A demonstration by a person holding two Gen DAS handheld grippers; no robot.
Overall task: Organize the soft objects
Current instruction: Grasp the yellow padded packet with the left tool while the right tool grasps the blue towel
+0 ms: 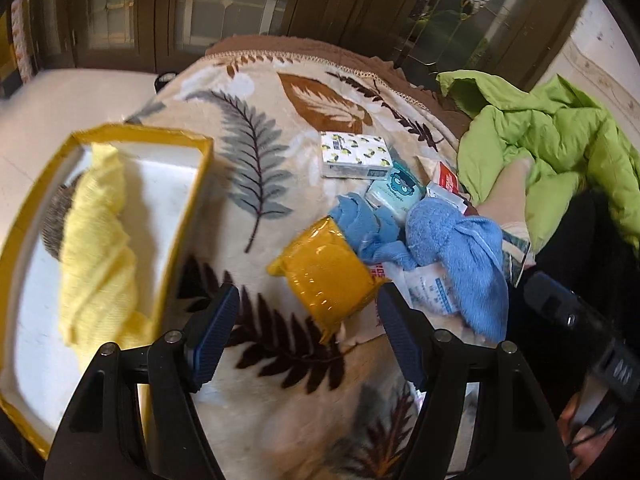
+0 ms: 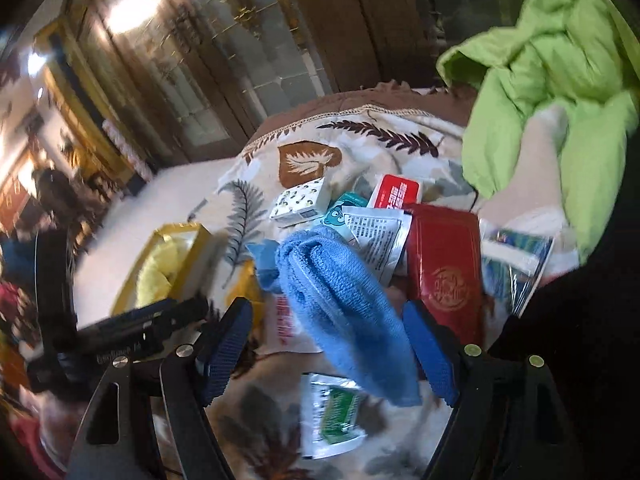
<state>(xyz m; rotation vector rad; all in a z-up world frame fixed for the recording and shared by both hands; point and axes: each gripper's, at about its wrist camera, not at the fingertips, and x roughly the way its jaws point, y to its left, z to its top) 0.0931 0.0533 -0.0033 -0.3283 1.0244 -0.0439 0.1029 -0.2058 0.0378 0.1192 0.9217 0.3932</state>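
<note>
Both grippers — left gripper point(image 1: 308, 330) by the yellow pack point(image 1: 326, 274), right gripper point(image 2: 328, 350) around the blue towel point(image 2: 340, 300) — gaped wide, gripping nothing, while only the right view showed a red pouch point(image 2: 444, 272).

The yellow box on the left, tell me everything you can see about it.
The yellow box is a shallow open tray, apparently cardboard, with yellow walls and a white inside. It sits lidless at the left edge of the leaf-print blanket. A crumpled yellow cloth lies inside, draping over the near rim, with something grey and fuzzy beside it. The open left gripper is close but not touching.
</note>
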